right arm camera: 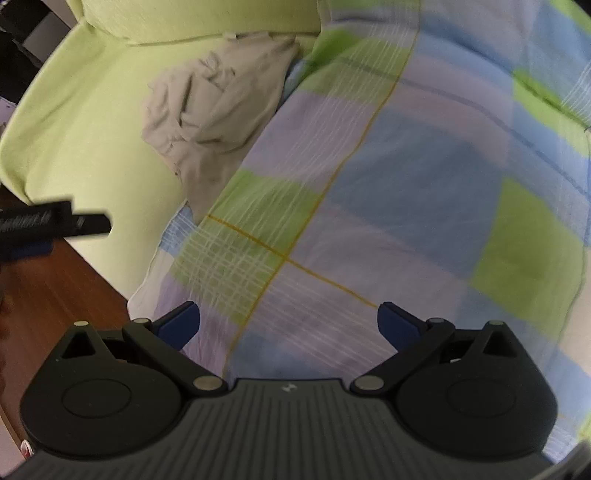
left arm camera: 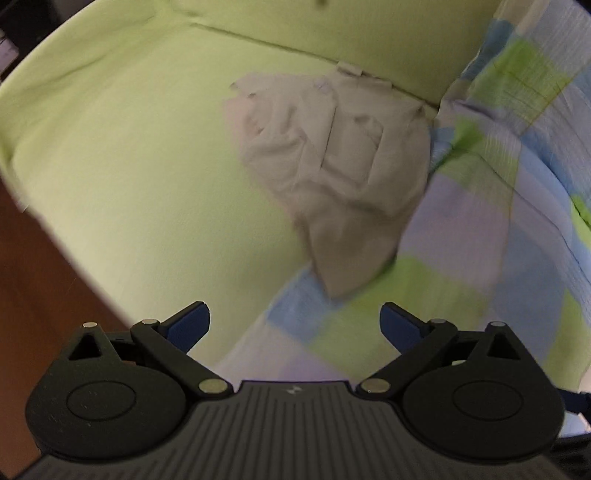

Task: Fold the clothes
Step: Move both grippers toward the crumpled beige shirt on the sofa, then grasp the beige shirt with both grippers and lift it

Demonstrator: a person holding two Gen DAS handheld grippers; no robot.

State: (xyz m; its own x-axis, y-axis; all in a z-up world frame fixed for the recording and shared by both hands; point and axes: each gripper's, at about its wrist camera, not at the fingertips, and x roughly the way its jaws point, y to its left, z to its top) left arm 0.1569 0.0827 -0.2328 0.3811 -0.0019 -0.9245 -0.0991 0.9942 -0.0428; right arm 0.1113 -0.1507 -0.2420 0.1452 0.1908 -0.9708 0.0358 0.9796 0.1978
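Landmark: the checked quilt [right arm camera: 369, 177], a blue, lilac and green patchwork spread over one side of the bed.

The task's thing, a beige garment [left arm camera: 332, 147], lay rumpled on the lime-green sheet [left arm camera: 129, 166], bunched rather than flat. Its top edge sat against the green pillow [left arm camera: 332, 33] at the head of the bed. One flank touched the quilt's edge, and its narrowing tail ran onto the quilt's corner. No tidy fold showed; a flap or pocket-like panel could be made out, but what kind of garment it was could not be told.

Long axis: from the pillow end, tapering down toward the camera along the quilt's border.

Left tongs [left arm camera: 295, 317]: blue pads wide apart, holding nothing, hanging above the quilt's corner. The garment lay straight ahead of them, its tail the nearest part.

Right tongs [right arm camera: 288, 317]: also spread, holding nothing, above the quilt's middle. From there the garment lay ahead and well off to the left, past the quilt's edge. The dark end of the left tool [right arm camera: 55, 225] showed at that view's left rim.

Judgement: the left tongs were clearly nearer, roughly in line with the garment's long axis; the right would have to cross the quilt to reach it. Both views were smeared, so finer detail was uncertain. The heap fitted a garment waiting to be spread as well as one loosely gathered partway through.
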